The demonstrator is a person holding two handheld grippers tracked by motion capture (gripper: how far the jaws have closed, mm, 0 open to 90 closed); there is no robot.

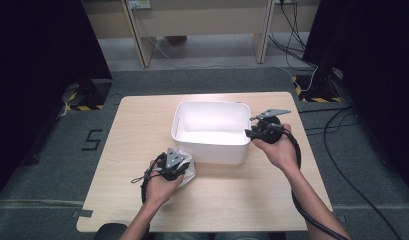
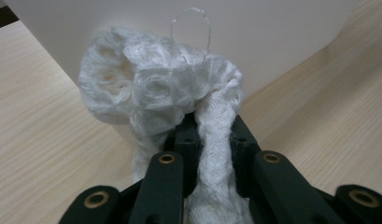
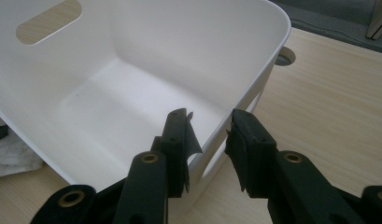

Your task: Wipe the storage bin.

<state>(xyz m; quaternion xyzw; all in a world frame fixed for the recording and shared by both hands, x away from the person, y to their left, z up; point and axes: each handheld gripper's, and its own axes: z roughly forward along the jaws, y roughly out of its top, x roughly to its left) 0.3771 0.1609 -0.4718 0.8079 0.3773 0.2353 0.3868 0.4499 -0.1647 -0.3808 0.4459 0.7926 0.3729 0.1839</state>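
Presently the left gripper (image 1: 177, 161) is clamped on a crumpled white cloth (image 2: 156, 88), a twisted fold of it pinched between the jaws while the bulk bunches just beyond the tips, close against the outer wall of the white bin (image 1: 212, 145). The right gripper (image 3: 208, 135) stands with its jaws parted astride the bin's rim at the right end, one jaw inside and one outside; the pads do not appear to press the wall. The table (image 1: 142, 130) lies beneath both. Judgement: the step in hand is to lift the cloth over the near wall and into the bin. Recommended practice: raise the cloth fully above the rim before crossing, keep trailing folds from snagging, and steady the bin at its right rim.
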